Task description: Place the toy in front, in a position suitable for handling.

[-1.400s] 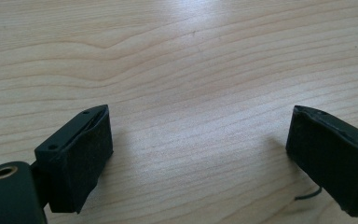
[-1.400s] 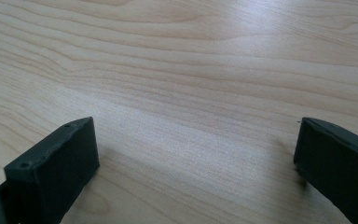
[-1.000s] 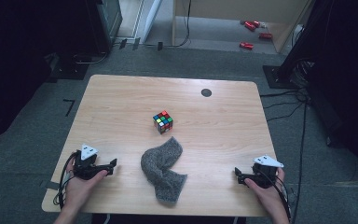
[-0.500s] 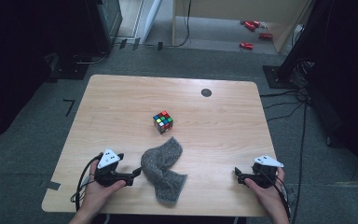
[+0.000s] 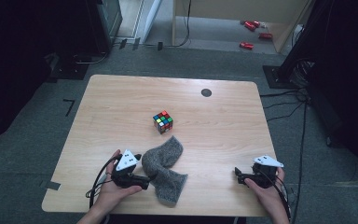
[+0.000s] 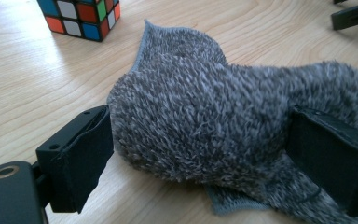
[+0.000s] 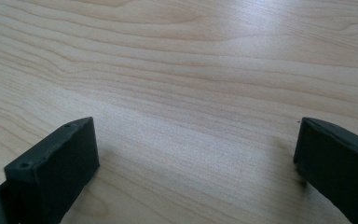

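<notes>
The left gripper [image 5: 142,179] has its jaws spread around the bunched grey cloth [image 5: 164,170], one jaw at each side of the fold, touching the pile. The cloth lies on the surface [image 5: 121,112] near its front edge, just below the cube [image 5: 163,122]. The right gripper [image 5: 240,175] rests apart at the right, jaws spread over bare wood.

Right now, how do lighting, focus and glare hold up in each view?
High view: table evenly lit, surroundings dark. Left gripper view: grey cloth sharp, soft shadow beneath it, cube cropped. Right gripper view: pale sheen on the wood, near jaws slightly soft.
</notes>
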A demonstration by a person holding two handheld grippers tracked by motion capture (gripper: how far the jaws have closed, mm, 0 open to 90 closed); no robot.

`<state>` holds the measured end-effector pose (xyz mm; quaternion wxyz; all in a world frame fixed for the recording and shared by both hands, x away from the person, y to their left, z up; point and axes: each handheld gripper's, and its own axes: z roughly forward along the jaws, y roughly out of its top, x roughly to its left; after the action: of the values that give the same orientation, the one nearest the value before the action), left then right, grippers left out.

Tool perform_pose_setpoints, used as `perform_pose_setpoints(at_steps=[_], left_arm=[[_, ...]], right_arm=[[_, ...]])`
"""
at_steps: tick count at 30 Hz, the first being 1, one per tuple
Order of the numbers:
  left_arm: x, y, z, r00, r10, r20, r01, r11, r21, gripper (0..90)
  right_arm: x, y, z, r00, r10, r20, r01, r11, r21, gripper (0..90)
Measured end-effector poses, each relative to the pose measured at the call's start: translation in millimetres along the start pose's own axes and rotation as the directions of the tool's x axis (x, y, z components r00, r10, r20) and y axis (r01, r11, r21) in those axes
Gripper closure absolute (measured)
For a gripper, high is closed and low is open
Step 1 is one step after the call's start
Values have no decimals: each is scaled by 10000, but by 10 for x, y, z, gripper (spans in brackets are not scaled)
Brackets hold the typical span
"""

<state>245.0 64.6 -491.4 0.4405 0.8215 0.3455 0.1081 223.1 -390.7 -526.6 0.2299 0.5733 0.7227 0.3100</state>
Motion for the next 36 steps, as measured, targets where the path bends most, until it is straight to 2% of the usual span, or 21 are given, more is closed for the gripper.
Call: perform_pose_setpoints(at_steps=[2,3,5,6,7,8,9,10,13,16,18,22,24,25,27,29,30,31,32,35,36], left_arm=[[-6,0,39,9999,45,-94,-45,10000,64,87],[-19,-9,99,9996,231,-159,-227,9995,242,140],[-30,-24,164,9992,381,-115,-376,9985,401,169],[-31,-31,180,9990,456,2,-456,9983,371,247],[-32,-35,194,9988,490,48,-491,9981,373,374],[-32,-35,194,9988,490,48,-491,9981,373,444],[-24,-41,191,9985,473,263,-482,9983,320,533],[-21,-41,171,9981,595,176,-599,9979,230,600],[19,-31,112,9988,487,-19,-487,9988,52,721],[117,-27,3,9995,303,-131,-307,9991,-309,746],[208,-48,-98,9993,203,-310,-214,9991,-376,751],[295,-86,-199,9980,147,-618,-168,9993,-342,748],[407,-147,-303,9957,-33,-931,19,9999,-154,735],[407,-147,-303,9957,-33,-931,19,9999,-154,726],[520,-244,-374,9923,-145,-1227,166,9997,158,714],[584,-276,-417,9924,-324,-1191,345,9993,159,693],[584,-276,-417,9924,-324,-1191,345,9993,159,654],[606,-276,-437,9922,-367,-1195,383,9992,116,568],[621,-268,-456,9925,-414,-1147,421,9991,39,568],[621,-240,-496,9940,-442,-1000,418,9988,-260,256],[615,-236,-492,9944,-375,-983,348,9990,-294,224]], right_arm=[[0,0,0,10000,1,0,-1,10000,-1,0],[2,0,0,10000,23,-14,-23,10000,8,0],[1,2,2,10000,11,-15,-11,10000,5,0],[1,2,3,10000,13,-12,-13,10000,4,0],[1,3,3,10000,14,-12,-14,10000,7,0],[1,3,3,10000,18,-12,-18,10000,5,0],[1,3,3,10000,16,-11,-16,10000,5,0],[1,3,3,10000,15,-12,-15,10000,5,0],[2,3,2,10000,15,-11,-15,10000,7,0],[1,3,2,10000,-12,-23,12,10000,-9,0],[0,5,-7,10000,-46,-66,46,10000,-18,31],[-18,13,-30,10000,64,70,-63,10000,-24,72],[-23,16,-39,9999,113,94,-113,9999,-67,72],[-23,16,-39,9999,113,94,-113,9999,-67,72],[-24,19,-48,9998,150,129,-149,9998,-91,73],[-14,21,-47,9998,125,153,-123,9999,-97,73],[-14,21,-47,9998,125,153,-123,9999,-97,73],[-2,30,-50,9998,140,104,-139,9998,-155,73],[-2,30,-50,9998,140,104,-139,9998,-155,73],[60,82,-96,9999,130,-99,-134,9991,-403,75],[83,99,-107,9999,85,-124,-91,9988,-473,75]])
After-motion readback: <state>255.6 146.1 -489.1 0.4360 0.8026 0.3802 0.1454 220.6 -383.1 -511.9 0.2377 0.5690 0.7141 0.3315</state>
